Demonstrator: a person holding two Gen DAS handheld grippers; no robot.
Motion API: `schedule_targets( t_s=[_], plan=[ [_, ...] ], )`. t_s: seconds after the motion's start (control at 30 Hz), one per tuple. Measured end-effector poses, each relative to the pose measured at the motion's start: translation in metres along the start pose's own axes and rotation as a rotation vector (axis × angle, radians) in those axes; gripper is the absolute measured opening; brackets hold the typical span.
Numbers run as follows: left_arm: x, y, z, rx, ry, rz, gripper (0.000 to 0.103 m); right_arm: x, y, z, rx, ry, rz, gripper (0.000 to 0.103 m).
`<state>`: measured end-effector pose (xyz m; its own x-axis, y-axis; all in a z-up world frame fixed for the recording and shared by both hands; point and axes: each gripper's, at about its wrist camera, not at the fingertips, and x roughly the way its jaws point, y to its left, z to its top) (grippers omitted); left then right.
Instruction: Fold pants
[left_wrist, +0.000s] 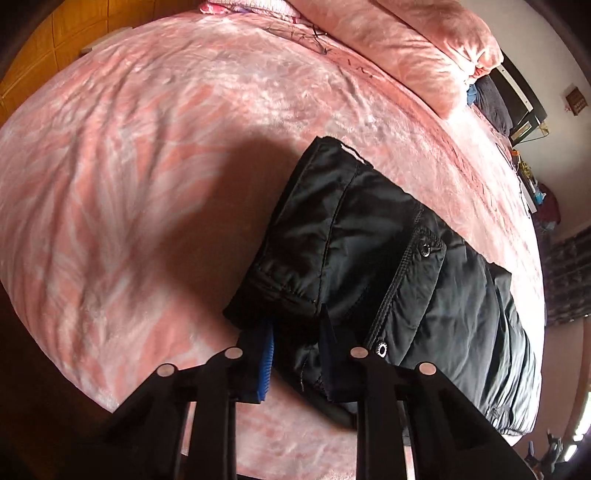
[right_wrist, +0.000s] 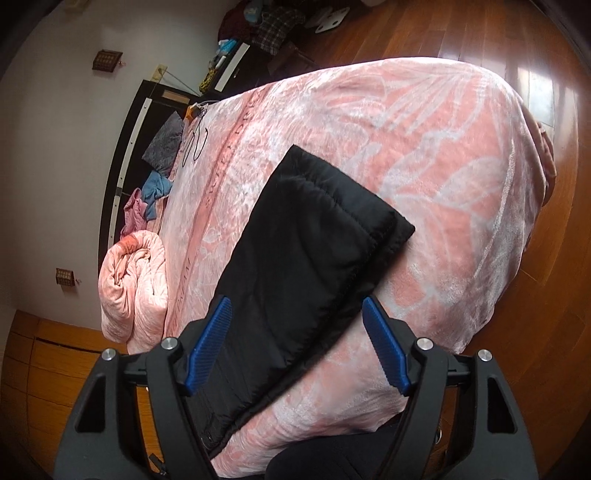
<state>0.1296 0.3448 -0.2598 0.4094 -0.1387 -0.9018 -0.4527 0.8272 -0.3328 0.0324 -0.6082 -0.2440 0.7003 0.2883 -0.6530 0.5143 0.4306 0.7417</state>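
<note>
So the left gripper (left_wrist: 295, 325) is pinching a bunched end of the black pants (left_wrist: 388, 266), I'd guess to carry it over for a fold. The right gripper (right_wrist: 297, 314) hangs spread wide above the leg, gripping nothing. The pants stretch ahead of both on the pink blanket (left_wrist: 147, 166). The left fingertips are buried in cloth, so the hold's depth is unclear.

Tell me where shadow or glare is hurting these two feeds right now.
Left wrist view: a deep shadow lies on the pink blanket beside the black pants, hiding the fabric edge near the left gripper; fisheye bulges the bed. Right wrist view: even light on the pants, window glare only on the wood floor; right gripper sharp.
</note>
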Motion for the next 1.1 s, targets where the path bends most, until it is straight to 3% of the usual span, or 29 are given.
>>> schedule_targets(
  t_s=[0.3,0.37,0.4,0.5,0.7,0.87,0.93,1.03,1.1],
  plan=[
    [-0.002,-0.003,-0.005,0.005,-0.020,0.020,0.021,0.037,-0.021,0.022,0.080,0.020,-0.066,0.067],
    [-0.002,-0.004,-0.002,-0.007,-0.024,0.030,0.021,0.045,-0.023,0.025,0.087,0.032,-0.080,0.037],
    [-0.002,-0.004,0.000,-0.014,-0.030,0.036,0.021,0.046,-0.021,0.025,0.072,0.032,-0.080,0.011],
    [-0.002,-0.002,0.007,-0.040,-0.043,0.044,0.021,0.042,-0.010,0.022,0.013,0.010,-0.091,0.009],
    [0.005,-0.011,-0.005,0.034,-0.019,0.096,0.021,0.047,-0.030,0.026,0.039,0.006,-0.110,0.009],
    [0.006,-0.004,-0.005,-0.001,-0.014,0.076,0.021,0.049,-0.036,0.027,0.044,0.027,-0.116,0.015],
    [0.005,-0.008,-0.006,0.009,-0.024,0.091,0.021,0.042,-0.038,0.027,0.074,0.022,-0.101,0.025],
    [-0.003,-0.010,-0.010,0.020,-0.035,0.099,0.027,0.020,-0.041,0.026,0.090,-0.035,-0.107,0.060],
    [-0.013,-0.008,-0.015,0.014,-0.061,0.111,0.036,0.011,-0.045,0.025,0.093,-0.043,-0.099,0.061]
  ],
)
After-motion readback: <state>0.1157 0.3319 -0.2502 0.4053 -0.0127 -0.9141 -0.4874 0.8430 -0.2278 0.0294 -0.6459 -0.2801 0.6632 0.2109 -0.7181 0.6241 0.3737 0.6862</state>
